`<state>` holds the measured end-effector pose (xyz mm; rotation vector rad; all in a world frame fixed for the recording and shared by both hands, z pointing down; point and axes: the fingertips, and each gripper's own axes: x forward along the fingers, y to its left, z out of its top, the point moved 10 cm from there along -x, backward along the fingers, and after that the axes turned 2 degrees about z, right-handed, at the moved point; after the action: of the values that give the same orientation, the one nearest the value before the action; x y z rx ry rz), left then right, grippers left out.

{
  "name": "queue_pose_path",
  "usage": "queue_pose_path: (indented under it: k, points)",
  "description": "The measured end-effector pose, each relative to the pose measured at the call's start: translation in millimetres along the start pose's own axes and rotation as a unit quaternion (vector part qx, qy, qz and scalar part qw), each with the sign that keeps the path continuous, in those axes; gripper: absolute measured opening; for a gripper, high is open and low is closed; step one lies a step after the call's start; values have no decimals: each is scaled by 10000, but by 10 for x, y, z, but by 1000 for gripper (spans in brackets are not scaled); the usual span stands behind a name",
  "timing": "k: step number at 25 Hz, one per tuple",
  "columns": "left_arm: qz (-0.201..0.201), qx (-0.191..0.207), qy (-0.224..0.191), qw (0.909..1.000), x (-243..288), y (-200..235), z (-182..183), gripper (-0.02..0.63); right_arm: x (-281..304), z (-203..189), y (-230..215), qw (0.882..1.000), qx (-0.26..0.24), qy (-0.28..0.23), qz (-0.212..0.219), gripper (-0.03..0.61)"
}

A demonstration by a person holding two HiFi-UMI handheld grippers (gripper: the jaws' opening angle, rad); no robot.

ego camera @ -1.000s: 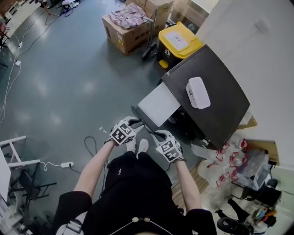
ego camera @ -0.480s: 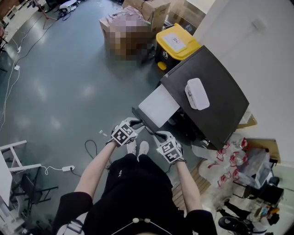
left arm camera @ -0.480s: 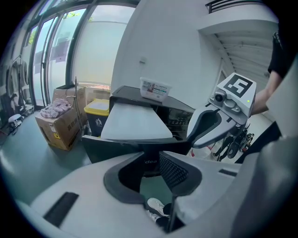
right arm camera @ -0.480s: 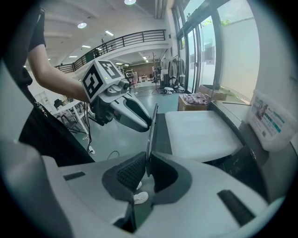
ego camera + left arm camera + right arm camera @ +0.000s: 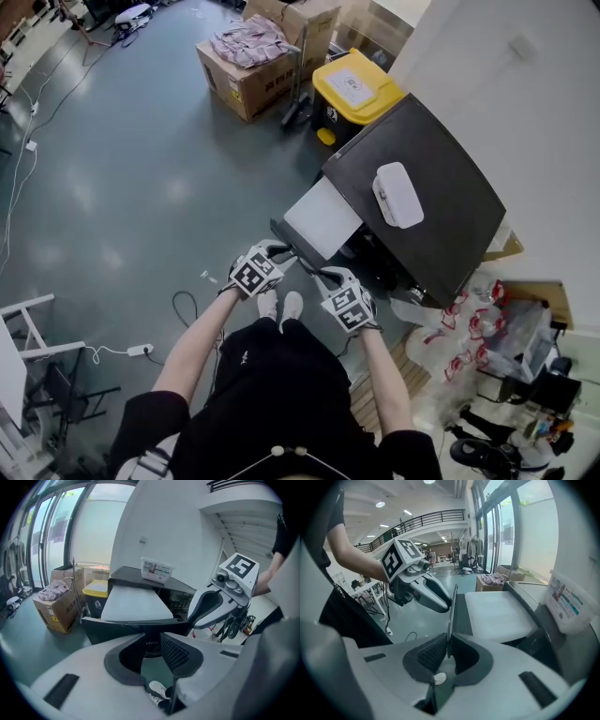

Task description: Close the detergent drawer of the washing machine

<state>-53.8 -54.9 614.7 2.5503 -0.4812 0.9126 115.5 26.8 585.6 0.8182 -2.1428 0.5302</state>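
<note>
Jaws of the left gripper (image 5: 280,250) are being recorded as the one real change from the earlier frames. They have just been closing a little, yet they are being held well apart. In the left gripper view the dark plastic front panel (image 5: 125,628) of the white pull-out detergent drawer (image 5: 323,217) is being seen across the gap, with neither pad pressing on it. Both hands and the drawer are being found in the same places as before; only the head view is being shifted slightly.

The right gripper (image 5: 315,273) is being kept clenched on the thin edge of the front panel (image 5: 452,613), which is being pinched between its pads.

The detergent drawer is being found fully drawn out from the black-topped washing machine (image 5: 448,220), on which a white plastic box (image 5: 397,195) is being carried. Closing is being judged as not yet begun. A steady push toward the machine is being called for, and a one-sided grip is being noted as a risk of skewing the drawer.
</note>
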Motion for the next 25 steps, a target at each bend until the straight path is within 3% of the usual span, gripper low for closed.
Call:
queue_pose_path:
  k: [25]
  points:
    - [-215, -31, -10, 9998, 455, 251, 469, 94, -25, 21, -597, 9989, 258, 58, -392, 38]
